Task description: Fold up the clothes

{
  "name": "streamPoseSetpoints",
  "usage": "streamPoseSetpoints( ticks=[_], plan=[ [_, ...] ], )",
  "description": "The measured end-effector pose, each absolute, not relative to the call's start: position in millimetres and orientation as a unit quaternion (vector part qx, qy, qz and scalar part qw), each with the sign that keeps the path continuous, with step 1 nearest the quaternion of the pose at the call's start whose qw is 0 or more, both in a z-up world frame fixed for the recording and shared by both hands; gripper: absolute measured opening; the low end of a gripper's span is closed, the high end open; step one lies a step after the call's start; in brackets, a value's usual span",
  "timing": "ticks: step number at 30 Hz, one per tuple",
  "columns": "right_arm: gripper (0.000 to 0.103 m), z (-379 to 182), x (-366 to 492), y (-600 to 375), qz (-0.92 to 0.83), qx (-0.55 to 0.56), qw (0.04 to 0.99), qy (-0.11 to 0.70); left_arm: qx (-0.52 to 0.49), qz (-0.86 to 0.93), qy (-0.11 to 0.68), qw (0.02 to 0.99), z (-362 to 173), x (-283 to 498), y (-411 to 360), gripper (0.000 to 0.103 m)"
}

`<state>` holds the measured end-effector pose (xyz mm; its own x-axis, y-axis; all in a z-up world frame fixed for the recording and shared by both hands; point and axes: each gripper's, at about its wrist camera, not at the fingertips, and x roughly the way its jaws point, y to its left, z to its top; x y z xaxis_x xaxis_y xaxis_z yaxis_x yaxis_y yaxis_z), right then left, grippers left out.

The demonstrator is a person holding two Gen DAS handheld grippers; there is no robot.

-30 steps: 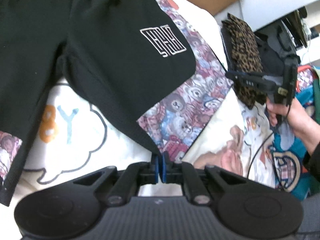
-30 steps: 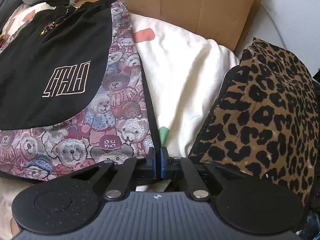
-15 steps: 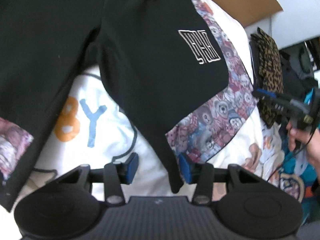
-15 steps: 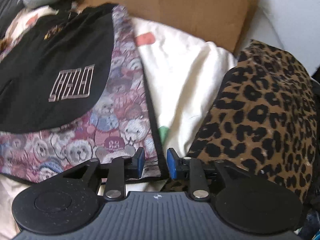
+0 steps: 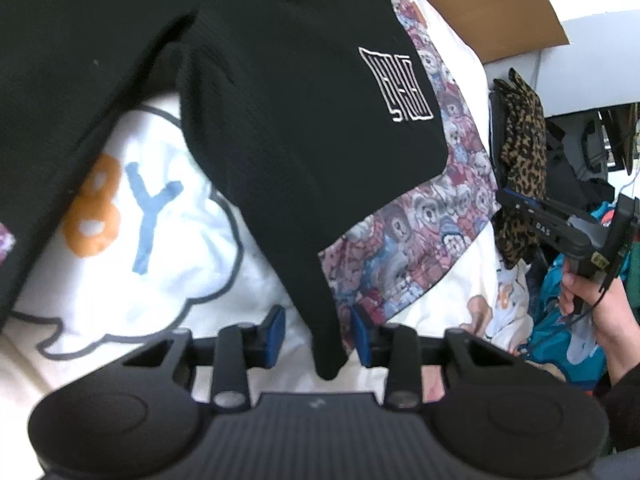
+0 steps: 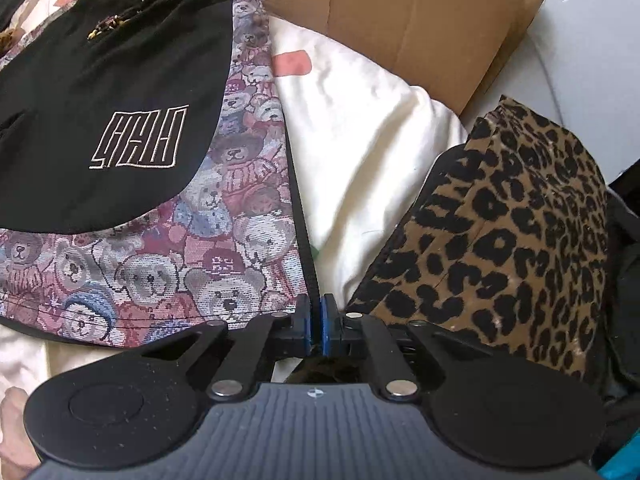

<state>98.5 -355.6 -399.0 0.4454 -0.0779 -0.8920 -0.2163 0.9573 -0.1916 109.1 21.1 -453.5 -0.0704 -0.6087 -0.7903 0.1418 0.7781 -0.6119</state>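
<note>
Black shorts [image 5: 280, 120] with a white outlined logo [image 5: 396, 84] and teddy-bear side panels [image 5: 420, 232] lie spread on the bedding. In the left wrist view a black hem corner [image 5: 328, 344] hangs between the blue pads of my left gripper [image 5: 318, 332]. Its jaws are closing and a gap still shows on the left side of the cloth. In the right wrist view my right gripper [image 6: 316, 320] is shut on the black edge trim [image 6: 308, 256] of the bear panel [image 6: 224, 248]. The left wrist view also shows the right gripper [image 5: 502, 194], held by a hand [image 5: 592, 300].
White bedding with a cartoon cloud and "BY" letters [image 5: 140, 220] lies under the shorts. A leopard-print cloth [image 6: 500, 220] sits just right of the right gripper. Brown cardboard [image 6: 400, 20] stands behind, and teal printed fabric [image 5: 560, 284] lies at the right.
Both grippers were shut, then opened. The left gripper sank around the hem corner and its jaws have since narrowed. The right gripper has shut again on the edge trim.
</note>
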Motion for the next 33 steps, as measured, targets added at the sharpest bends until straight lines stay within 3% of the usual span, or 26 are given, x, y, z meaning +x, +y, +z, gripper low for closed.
streamPoseSetpoints(
  ticks=[1,10,15,21,33],
  plan=[
    [0.003,-399.2,98.2,-355.1,0.042,-0.143,0.838,0.526,-0.174,-0.288,0.676,0.655,-454.4,108.7,20.6,0.004],
    [0.001,-384.3,96.8,-353.5,0.036,-0.154,0.84,0.519,-0.165,-0.339,0.667,0.642,-421.1,112.0,23.9,0.003],
    [0.0,-394.1,95.6,-357.9,0.015,-0.175,0.831,0.528,-0.135,-0.336,0.683,0.635,-428.9,110.2,15.4,0.005],
    [0.0,-391.4,90.6,-361.9,0.016,-0.148,0.835,0.529,-0.114,-0.32,0.681,0.649,-418.2,109.5,27.1,0.029],
    [0.001,-370.8,95.9,-317.4,0.079,-0.104,0.856,0.499,-0.11,-0.185,0.623,0.752,-362.6,120.1,106.3,0.03]
  ],
)
